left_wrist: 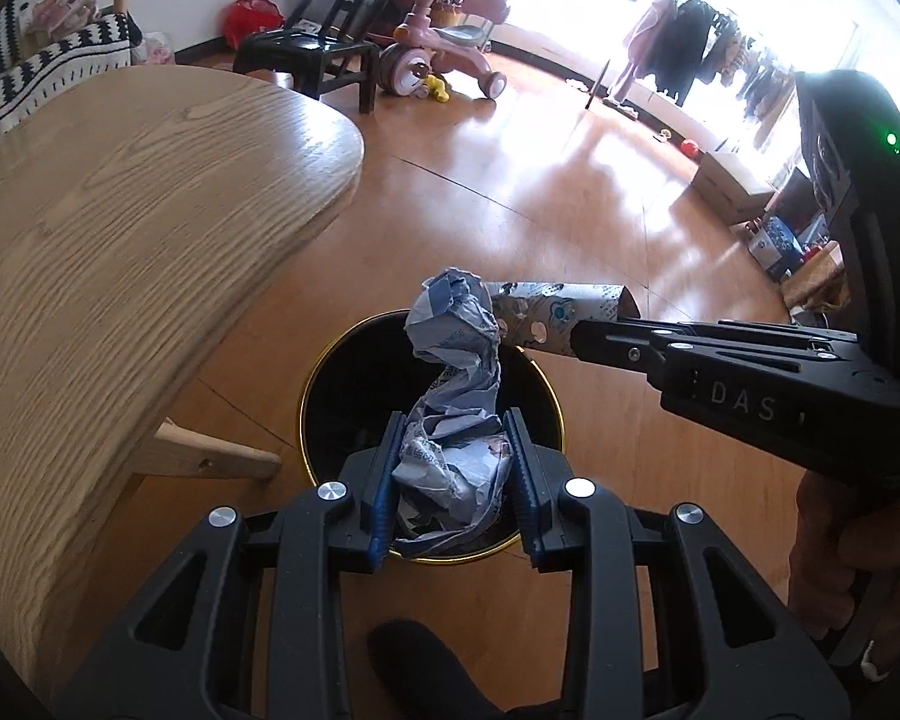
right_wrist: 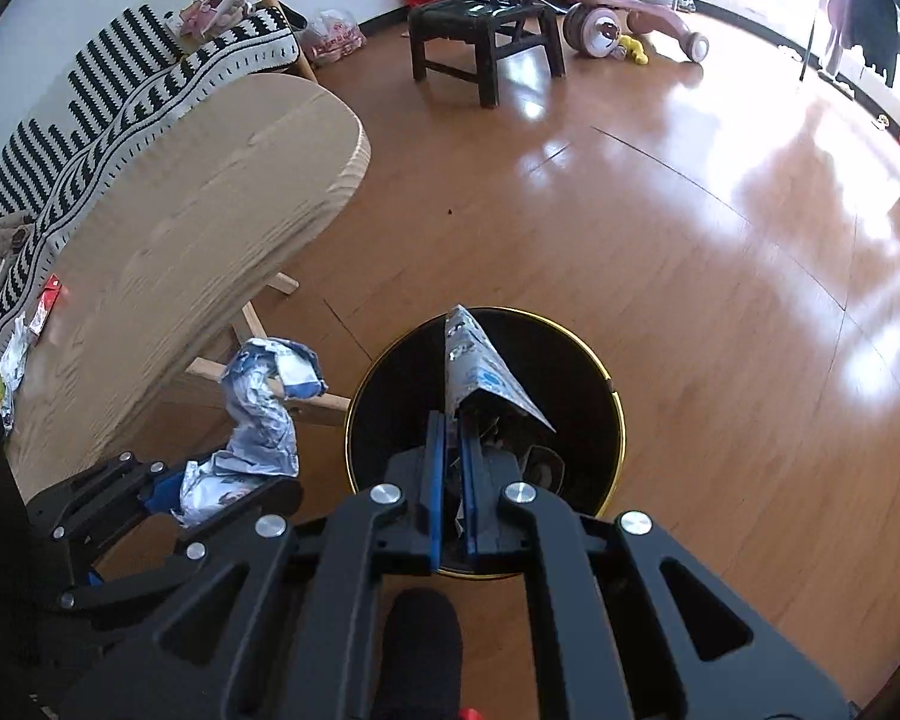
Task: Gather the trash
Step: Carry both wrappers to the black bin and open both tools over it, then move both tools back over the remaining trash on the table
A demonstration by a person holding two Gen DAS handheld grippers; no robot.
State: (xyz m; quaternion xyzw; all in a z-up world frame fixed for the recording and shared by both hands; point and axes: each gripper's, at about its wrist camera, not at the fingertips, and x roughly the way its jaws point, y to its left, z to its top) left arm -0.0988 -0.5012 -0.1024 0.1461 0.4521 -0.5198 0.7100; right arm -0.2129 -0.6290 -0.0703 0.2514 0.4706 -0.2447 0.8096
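Note:
My left gripper (left_wrist: 456,444) is shut on a crumpled blue-white plastic wrapper (left_wrist: 450,372), held over a black bin with a gold rim (left_wrist: 306,384) on the floor. The right gripper (left_wrist: 588,336) reaches in from the right, shut on a flattened printed paper wrapper (left_wrist: 558,306) beside the crumpled one. In the right wrist view my right gripper (right_wrist: 452,438) pinches that printed wrapper (right_wrist: 480,366) above the bin (right_wrist: 606,390), where some trash lies inside. The left gripper (right_wrist: 210,480) with the crumpled wrapper (right_wrist: 264,408) is left of the bin.
A rounded wooden table (left_wrist: 120,228) stands left of the bin, with small wrappers (right_wrist: 24,348) on its far end. Behind are a striped sofa (right_wrist: 120,78), a black chair (right_wrist: 486,24), a pink ride-on toy (left_wrist: 444,54) and boxes (left_wrist: 732,186). A hand (left_wrist: 834,546) holds the right gripper.

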